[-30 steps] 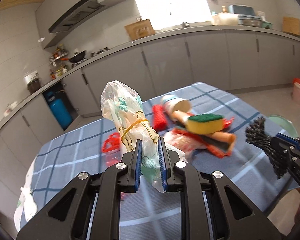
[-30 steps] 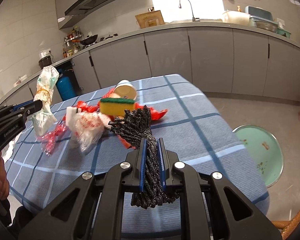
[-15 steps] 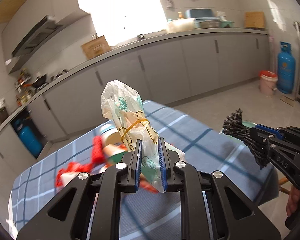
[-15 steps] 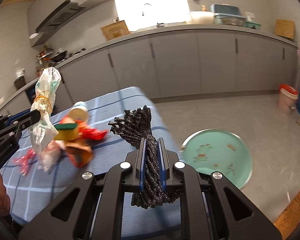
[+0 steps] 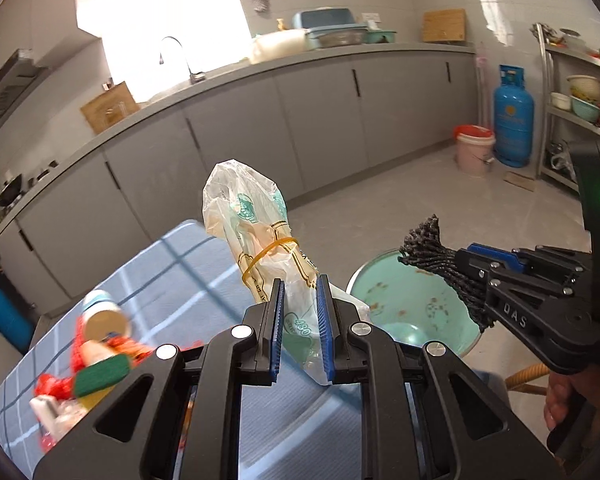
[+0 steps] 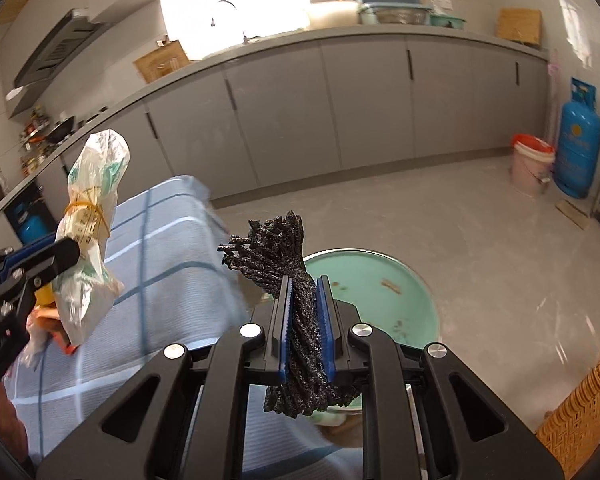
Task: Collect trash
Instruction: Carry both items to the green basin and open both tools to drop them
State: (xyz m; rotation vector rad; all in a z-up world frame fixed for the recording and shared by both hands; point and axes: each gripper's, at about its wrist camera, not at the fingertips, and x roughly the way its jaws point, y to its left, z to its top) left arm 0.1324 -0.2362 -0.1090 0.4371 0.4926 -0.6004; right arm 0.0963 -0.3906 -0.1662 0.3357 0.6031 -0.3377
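My left gripper (image 5: 300, 332) is shut on a clear plastic bag (image 5: 256, 240) bound with a yellow rubber band, held upright in the air; the bag also shows in the right wrist view (image 6: 88, 232). My right gripper (image 6: 304, 332) is shut on a black twisted rope bundle (image 6: 284, 260), held above a mint-green round bin (image 6: 376, 292) on the floor. The bundle and bin also show in the left wrist view, bundle (image 5: 436, 256) and bin (image 5: 412, 304). More trash lies on the blue checked tablecloth (image 5: 172, 268): a green-yellow sponge (image 5: 100, 376), a cup (image 5: 100, 318) and red wrappers (image 5: 52, 384).
Grey kitchen cabinets (image 6: 340, 100) run along the back wall. A blue gas cylinder (image 6: 578, 144) and a pink bucket with a red rim (image 6: 532, 164) stand on the floor at right. A wicker chair (image 6: 584, 404) is at lower right. A metal shelf (image 5: 580, 112) is at right.
Both grippers have swung right, away from the table's trash pile toward the green bin on the floor. Each keeps its hold on its item.
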